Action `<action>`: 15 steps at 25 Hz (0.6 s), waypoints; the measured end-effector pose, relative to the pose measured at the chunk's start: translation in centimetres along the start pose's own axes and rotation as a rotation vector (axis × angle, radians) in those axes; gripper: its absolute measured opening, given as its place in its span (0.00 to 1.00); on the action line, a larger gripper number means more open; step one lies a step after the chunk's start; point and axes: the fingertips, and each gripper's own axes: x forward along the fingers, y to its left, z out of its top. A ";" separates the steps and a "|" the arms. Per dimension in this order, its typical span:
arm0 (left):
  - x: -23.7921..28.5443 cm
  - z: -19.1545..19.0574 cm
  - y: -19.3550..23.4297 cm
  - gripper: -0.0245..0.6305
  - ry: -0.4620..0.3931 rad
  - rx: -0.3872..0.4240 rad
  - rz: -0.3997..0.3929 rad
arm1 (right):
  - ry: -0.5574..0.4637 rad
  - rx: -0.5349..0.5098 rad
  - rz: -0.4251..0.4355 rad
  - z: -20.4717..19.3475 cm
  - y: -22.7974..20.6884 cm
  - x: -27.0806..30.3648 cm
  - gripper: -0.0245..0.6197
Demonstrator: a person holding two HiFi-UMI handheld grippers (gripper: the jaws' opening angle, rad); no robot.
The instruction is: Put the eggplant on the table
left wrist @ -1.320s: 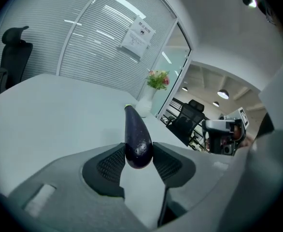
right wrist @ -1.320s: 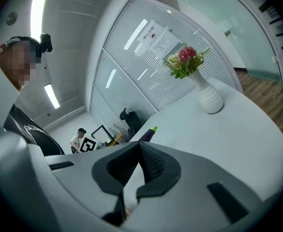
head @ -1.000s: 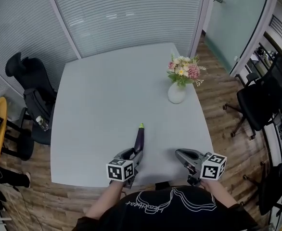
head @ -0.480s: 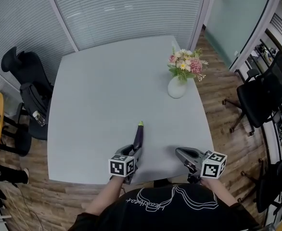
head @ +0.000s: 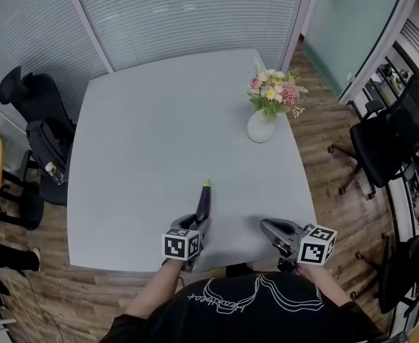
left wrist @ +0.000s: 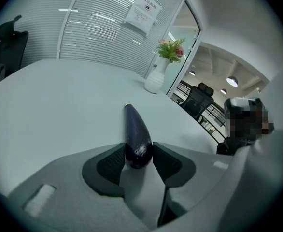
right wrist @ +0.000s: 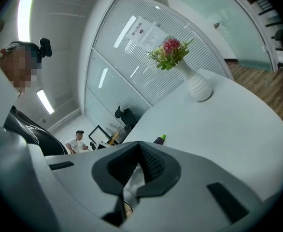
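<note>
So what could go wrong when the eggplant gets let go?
1. The left tool pinches only the fat end of the eggplant, so it might slip or tip out early.
2. The eggplant is round and smooth, so once released it could roll.
3. It is close to the front edge of the table, so a roll might carry it off.

Black shirt (head: 245, 309) with white line art; both grey hand-held grippers (head: 199, 227) (head: 268, 229) carry black-and-white marker cubes (head: 181, 246) (head: 317, 245).
</note>
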 end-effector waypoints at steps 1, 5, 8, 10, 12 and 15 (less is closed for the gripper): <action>0.0 0.0 0.0 0.32 -0.001 0.001 0.001 | 0.003 0.000 -0.005 -0.1 -0.1 0.0 0.05; 0.1 0.0 0.0 0.32 -0.006 0.000 0.004 | -0.003 0.008 0.009 -0.5 0.2 0.0 0.05; 0.0 0.1 -0.1 0.32 -0.009 0.006 0.000 | -0.009 0.012 0.015 -0.6 0.4 -0.1 0.05; -0.2 0.2 -0.4 0.32 -0.015 0.008 -0.008 | -0.012 0.013 0.016 -0.6 0.6 -0.3 0.05; -0.5 0.5 -0.6 0.33 -0.032 0.002 -0.016 | -0.014 0.012 0.016 -0.7 0.8 -0.5 0.05; -1.1 1.1 -0.5 0.37 -0.067 -0.008 -0.019 | -0.016 0.008 0.015 -0.8 1.2 -0.7 0.05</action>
